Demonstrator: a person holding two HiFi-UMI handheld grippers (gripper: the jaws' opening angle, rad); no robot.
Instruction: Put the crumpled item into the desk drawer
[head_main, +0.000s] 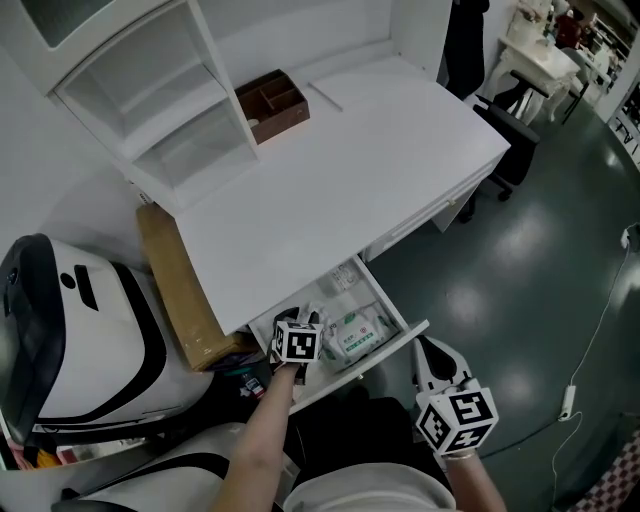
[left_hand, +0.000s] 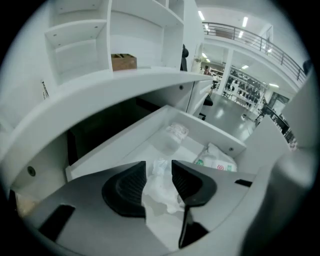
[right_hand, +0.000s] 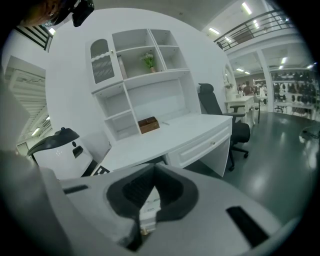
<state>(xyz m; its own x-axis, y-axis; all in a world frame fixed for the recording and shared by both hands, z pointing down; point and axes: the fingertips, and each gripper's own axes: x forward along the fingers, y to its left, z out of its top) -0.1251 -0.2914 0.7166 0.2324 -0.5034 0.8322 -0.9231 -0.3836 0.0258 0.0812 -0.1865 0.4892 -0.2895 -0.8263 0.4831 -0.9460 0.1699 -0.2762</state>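
Step in hand: release of the crumpled item (left_hand: 161, 192) into the open drawer (head_main: 395, 345) of the desk (head_main: 350, 170). The left gripper (left_hand: 159, 167) is reaching down over the drawer's near left part, and its own view is showing the jaws standing wide apart with the white crumpled item lying loosely between them, the pads not pressing on it. It is sitting low, on or just above the drawer floor; which of the two I cannot tell. The right gripper (right_hand: 153, 169) is idling well clear of the work, its jaws meeting at the tips and gripping nothing that I can make out. Judgement: the task is nearly finishing. The next move is calling for a straight lift of the left gripper so the pads are not dragging the item back out, then probably a push on the drawer front. The head view is giving the layout: the drawer is standing pulled out under the desk edge, a printed packet (head_main: 357, 333) is lying in its middle, and the right gripper (head_main: 437, 362) is hanging just outside the front corner. That view is hiding the crumpled item behind the left gripper (head_main: 303, 322). Only the left gripper view is showing item and jaws.
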